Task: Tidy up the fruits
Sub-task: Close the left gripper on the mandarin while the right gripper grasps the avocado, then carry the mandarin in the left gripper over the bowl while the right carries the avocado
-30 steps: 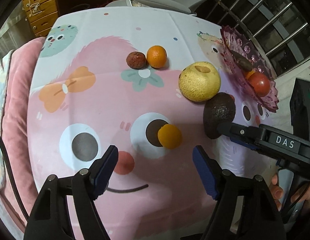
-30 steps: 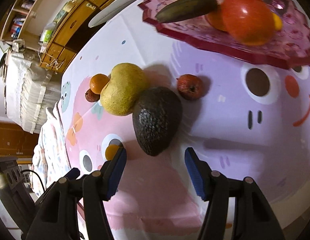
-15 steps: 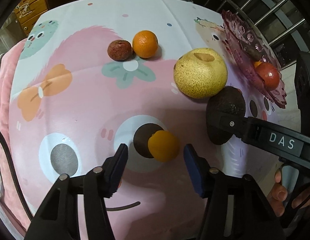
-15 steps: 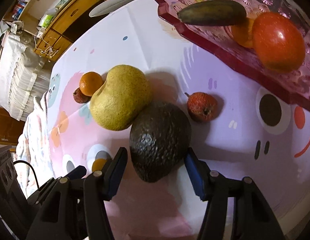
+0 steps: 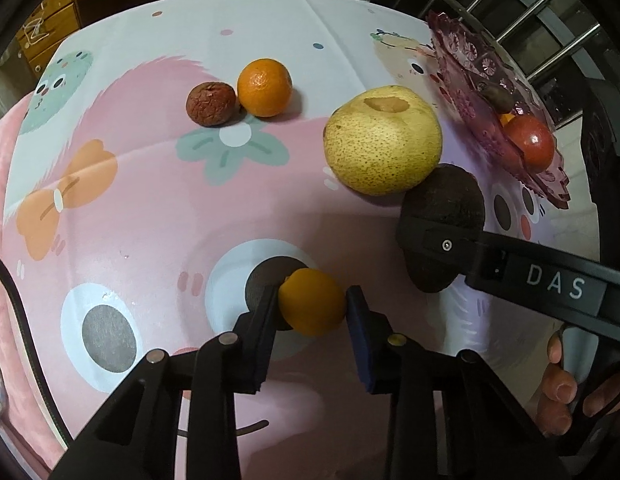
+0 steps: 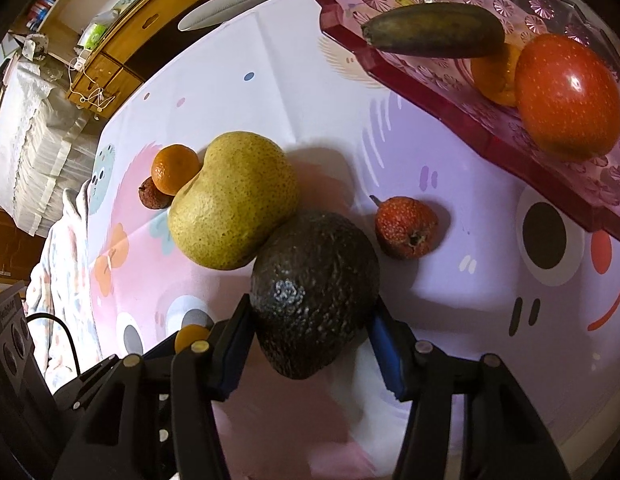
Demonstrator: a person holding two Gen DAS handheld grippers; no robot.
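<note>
Orange and small, the mandarin (image 5: pixel 312 301) sits on the cloth-covered counter (image 5: pixel 158 208) between the pads of the left hand-held gripper (image 5: pixel 312 312), which is clamped narrow across its widest part. It is judged light, with soft, loose skin that dents easily; a gentle hold at mid-height suits it. The right hand-held gripper (image 6: pixel 310 336) holds the dark avocado (image 6: pixel 316 292) across its broad lower body, pads against both flanks. The avocado touches the yellow pear (image 6: pixel 230 208). Its pebbled skin should give friction, but it is likely heavier and may bruise if ripe. The pink glass tray (image 6: pixel 442 116) lies near, already carrying a banana (image 6: pixel 430 30) and a red fruit (image 6: pixel 568 96).
</note>
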